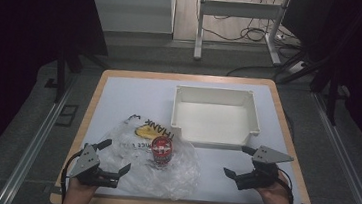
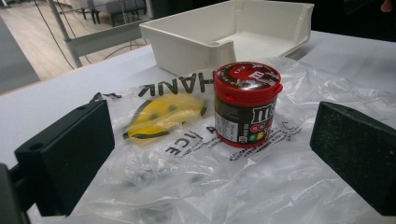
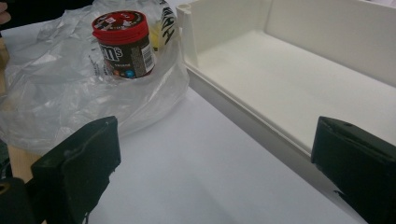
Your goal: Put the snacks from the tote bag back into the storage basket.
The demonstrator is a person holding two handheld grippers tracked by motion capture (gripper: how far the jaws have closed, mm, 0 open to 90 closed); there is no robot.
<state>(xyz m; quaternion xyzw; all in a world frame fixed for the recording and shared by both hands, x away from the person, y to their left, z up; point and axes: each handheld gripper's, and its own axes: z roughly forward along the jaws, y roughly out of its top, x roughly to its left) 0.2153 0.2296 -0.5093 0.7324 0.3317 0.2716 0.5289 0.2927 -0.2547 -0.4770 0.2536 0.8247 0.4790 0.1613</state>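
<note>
Upright, red-lidded tub (image 1: 161, 151) sits on crumpled bag (image 1: 138, 164) at table (image 1: 119, 91) centre, toward 7 o'clock of white tray (image 1: 215, 116). Left gripper (image 1: 116, 156) at 8 o'clock, fingers (image 2: 70, 154) wide, empty, over bag edge. Right gripper (image 1: 237, 161) at 4 o'clock, fingers (image 3: 79, 163) wide, empty, near tray.

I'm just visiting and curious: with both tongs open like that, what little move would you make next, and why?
Probably ease the left tongs forward around the candy jar. The jar stands upright on the plastic bag, straight ahead between their open jaws, and the white tray sits empty beside it.
</note>
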